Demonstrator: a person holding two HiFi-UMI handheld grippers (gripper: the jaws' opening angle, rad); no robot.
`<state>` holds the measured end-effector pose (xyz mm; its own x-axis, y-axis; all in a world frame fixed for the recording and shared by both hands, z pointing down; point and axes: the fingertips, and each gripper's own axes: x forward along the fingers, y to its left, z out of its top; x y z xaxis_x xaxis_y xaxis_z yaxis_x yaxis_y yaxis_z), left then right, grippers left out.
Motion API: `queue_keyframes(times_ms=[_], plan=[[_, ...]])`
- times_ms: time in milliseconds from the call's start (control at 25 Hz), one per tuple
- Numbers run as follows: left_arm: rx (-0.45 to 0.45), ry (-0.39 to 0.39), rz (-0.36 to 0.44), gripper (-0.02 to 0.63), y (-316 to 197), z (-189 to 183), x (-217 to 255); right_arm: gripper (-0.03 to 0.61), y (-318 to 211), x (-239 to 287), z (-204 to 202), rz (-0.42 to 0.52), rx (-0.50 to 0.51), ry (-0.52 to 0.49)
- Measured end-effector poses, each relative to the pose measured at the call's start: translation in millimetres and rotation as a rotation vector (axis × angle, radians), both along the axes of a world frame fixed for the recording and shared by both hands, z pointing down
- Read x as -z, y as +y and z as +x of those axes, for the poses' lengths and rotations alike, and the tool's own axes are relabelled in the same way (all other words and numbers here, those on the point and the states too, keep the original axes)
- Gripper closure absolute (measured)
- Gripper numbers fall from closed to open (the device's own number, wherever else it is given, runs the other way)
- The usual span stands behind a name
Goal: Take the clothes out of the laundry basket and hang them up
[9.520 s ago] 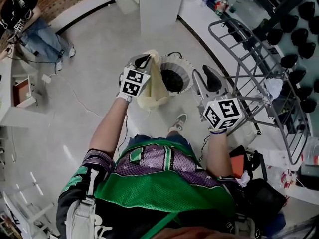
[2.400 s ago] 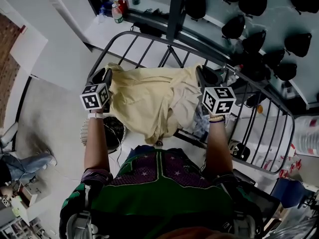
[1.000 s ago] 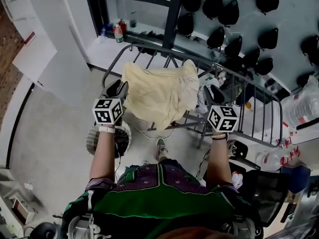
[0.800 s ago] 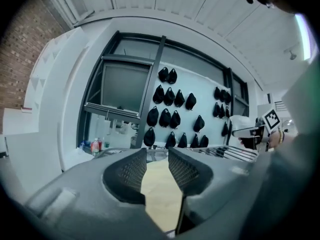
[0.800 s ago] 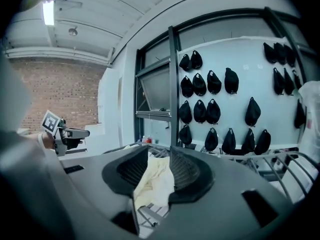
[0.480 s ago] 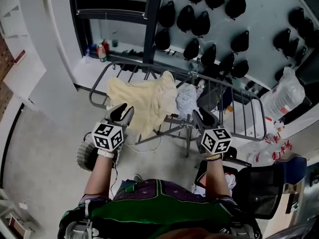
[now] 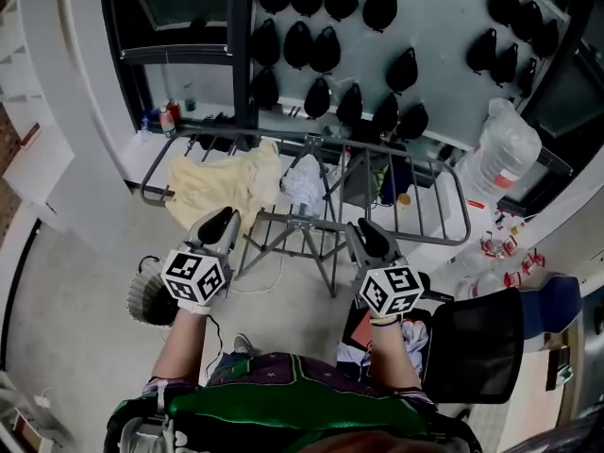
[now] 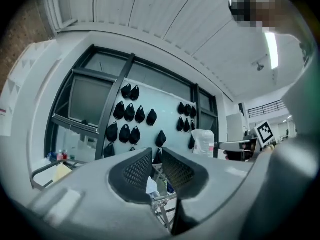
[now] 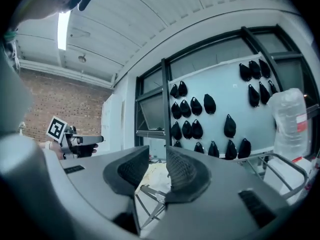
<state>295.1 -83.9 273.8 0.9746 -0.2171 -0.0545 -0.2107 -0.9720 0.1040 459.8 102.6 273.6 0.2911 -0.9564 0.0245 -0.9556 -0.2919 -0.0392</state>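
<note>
A pale yellow garment point(image 7: 222, 185) hangs draped over the left end of the metal drying rack point(image 7: 406, 154), with a small white cloth point(image 7: 304, 181) on the rail beside it. The round laundry basket point(image 7: 146, 295) stands on the floor, half hidden behind my left hand. Well short of the rack, my left gripper point(image 7: 219, 221) point(image 8: 156, 155) is apart from the garment. Its jaws have just been closing; a narrow gap remains, with nothing between them. My right gripper point(image 7: 366, 232) point(image 9: 157, 156) is level with it, open and empty, its jaws a little narrower than before.
Several black caps point(image 7: 311, 41) hang on the wall behind the rack. A large water bottle point(image 7: 505, 149) stands at the right and small bottles point(image 7: 170, 119) on the ledge at the left. A black chair point(image 7: 467, 347) is close to my right arm.
Both grippers have drawn back from the rack towards my body, leaving the yellow garment draped there. The left jaws stand narrower than before. The view now takes in more wall.
</note>
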Motion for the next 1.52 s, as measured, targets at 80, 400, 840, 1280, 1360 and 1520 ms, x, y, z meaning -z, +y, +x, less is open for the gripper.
queue_keyframes(times_ms=[80,400,840,1280,1360,1520], plan=[[0.015,0.000,0.025,0.555,24.4,-1.6,6.1,0.480,27.6,2.1,0.8,0.015,-0.010,0.002],[0.013,0.005,0.054,0.594,62.8,-12.0,22.5,0.542,75.2,12.5,0.6,0.056,-0.070,0.027],[-0.019,-0.013,0.110,0.595,45.8,-26.4,25.7,0.578,66.9,29.2,-14.0,0.086,-0.143,0.063],[-0.033,-0.022,0.097,0.595,30.2,-32.0,17.7,0.578,47.5,35.4,-29.7,0.067,-0.149,0.071],[-0.033,-0.026,0.100,0.595,27.7,-32.5,15.6,0.578,45.1,35.9,-31.4,0.066,-0.149,0.074],[-0.032,-0.028,0.101,0.595,22.3,-33.1,11.8,0.578,39.6,34.9,-33.6,0.064,-0.144,0.080]])
